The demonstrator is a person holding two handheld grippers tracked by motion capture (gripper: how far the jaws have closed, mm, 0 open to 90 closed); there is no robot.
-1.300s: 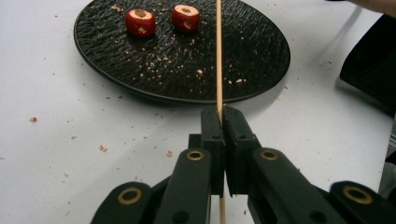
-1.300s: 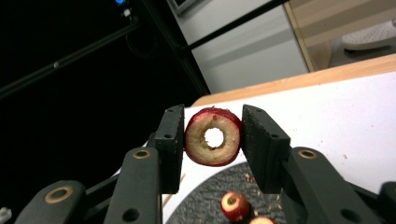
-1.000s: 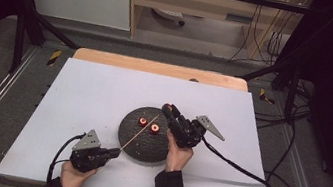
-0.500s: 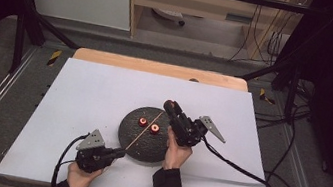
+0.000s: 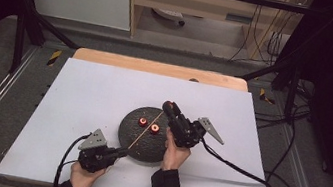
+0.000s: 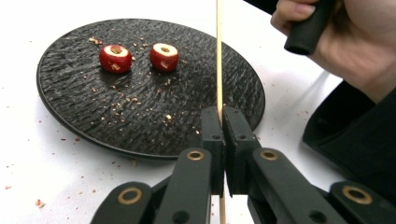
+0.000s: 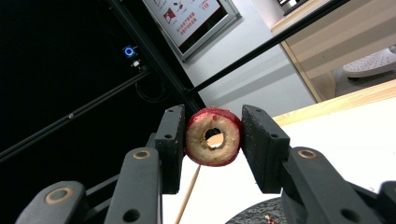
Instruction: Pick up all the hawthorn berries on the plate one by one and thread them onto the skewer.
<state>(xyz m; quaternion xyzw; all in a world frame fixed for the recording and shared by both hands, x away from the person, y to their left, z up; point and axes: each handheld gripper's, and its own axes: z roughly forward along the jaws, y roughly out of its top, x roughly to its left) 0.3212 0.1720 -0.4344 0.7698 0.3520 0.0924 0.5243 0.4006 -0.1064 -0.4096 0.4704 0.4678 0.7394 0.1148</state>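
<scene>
Left gripper (image 6: 220, 122) pinches a wooden skewer (image 6: 218, 56) over the black plate (image 6: 79, 116); right gripper (image 7: 212, 135) clamps a cored red fruit ring (image 7: 213, 136).

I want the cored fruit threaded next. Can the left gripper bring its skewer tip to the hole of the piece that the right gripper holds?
Probably yes. The left gripper clamps the skewer, which slants over the black plate toward the right gripper. The cored fruit piece shows an open hole, and nothing seems to lie between.
</scene>
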